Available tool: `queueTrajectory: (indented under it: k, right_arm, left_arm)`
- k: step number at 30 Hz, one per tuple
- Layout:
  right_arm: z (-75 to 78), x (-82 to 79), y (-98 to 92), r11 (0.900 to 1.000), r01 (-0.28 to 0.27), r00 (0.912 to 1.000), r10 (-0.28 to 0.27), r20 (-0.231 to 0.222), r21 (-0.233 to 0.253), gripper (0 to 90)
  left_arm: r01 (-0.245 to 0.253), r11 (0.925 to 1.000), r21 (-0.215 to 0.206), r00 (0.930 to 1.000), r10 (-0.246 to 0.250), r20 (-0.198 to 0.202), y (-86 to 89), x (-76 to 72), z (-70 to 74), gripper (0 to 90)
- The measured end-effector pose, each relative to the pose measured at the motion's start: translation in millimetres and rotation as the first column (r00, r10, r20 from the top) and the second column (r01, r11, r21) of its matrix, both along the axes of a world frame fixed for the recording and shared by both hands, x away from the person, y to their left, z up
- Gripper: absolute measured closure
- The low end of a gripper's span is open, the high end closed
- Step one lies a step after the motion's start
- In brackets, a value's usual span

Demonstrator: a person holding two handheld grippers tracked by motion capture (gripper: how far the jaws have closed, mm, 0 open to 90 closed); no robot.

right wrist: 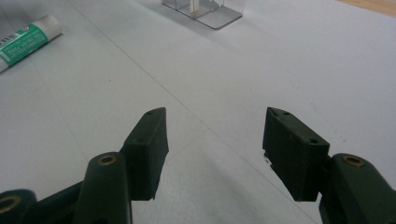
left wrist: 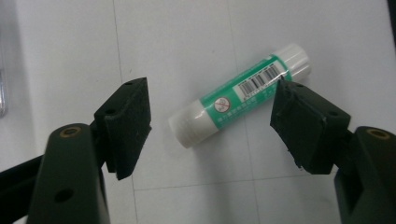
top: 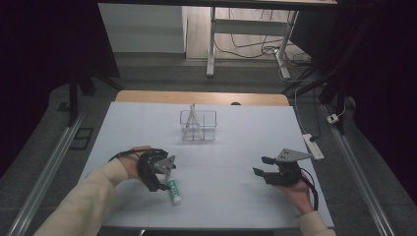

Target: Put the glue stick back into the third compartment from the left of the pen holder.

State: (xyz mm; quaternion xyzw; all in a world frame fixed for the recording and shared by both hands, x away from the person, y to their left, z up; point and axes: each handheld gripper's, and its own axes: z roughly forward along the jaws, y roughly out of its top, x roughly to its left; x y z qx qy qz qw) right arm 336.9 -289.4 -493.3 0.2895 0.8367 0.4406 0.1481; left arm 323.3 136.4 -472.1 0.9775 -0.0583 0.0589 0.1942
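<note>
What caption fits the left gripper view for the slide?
Open left gripper poised over a green-and-white glue stick lying on the white table, jaws on either side of it.

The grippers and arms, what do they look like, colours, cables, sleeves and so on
Both the left gripper and the right gripper are black, each with two blocky dark jaws carrying brass-coloured screw fittings. A grey three-cornered plate sits on top of each. A black cable trails along the hand. The person wears cream long sleeves.

dim, cool light | dark vignetted edges | close-ups slightly soft
</note>
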Motion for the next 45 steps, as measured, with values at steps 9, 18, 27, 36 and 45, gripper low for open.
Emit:
queueTrajectory:
  k: [9,18,27,36,45]
  right_arm:
    - [-1.8,0.5,1.4,1.0,-0.01,0.9999,0.01,-0.006,0.006,39.3]
    - [-2.5,1.2,1.2,1.0,-0.012,0.9998,0.012,-0.016,0.002,39.2]
    - [-3.5,1.8,1.6,1.0,-0.016,0.9997,0.016,-0.02,0.005,39.1]
    - [-3.8,2.1,1.4,1.0,-0.014,0.9997,0.014,-0.02,0.006,39.1]
    - [-3.6,2.0,1.4,1.0,-0.013,0.9998,0.013,-0.018,0.006,39.1]
  left_arm:
    - [0.063,0.9941,0.088,0.9979,-0.061,-0.023,-7.1,8.2,-12.7,29.4]
    - [0.127,0.9845,0.121,0.9918,-0.125,-0.028,-15.0,9.6,-18.6,31.7]
    - [0.171,0.9701,0.173,0.9853,-0.166,-0.038,-20.5,10.4,-22.2,34.3]
    - [0.208,0.953,0.221,0.978,-0.207,-0.027,-26.9,11.4,-30.3,50.9]
    - [0.234,0.9487,0.213,0.9722,-0.23,-0.045,-25.0,10.6,-29.5,64.8]
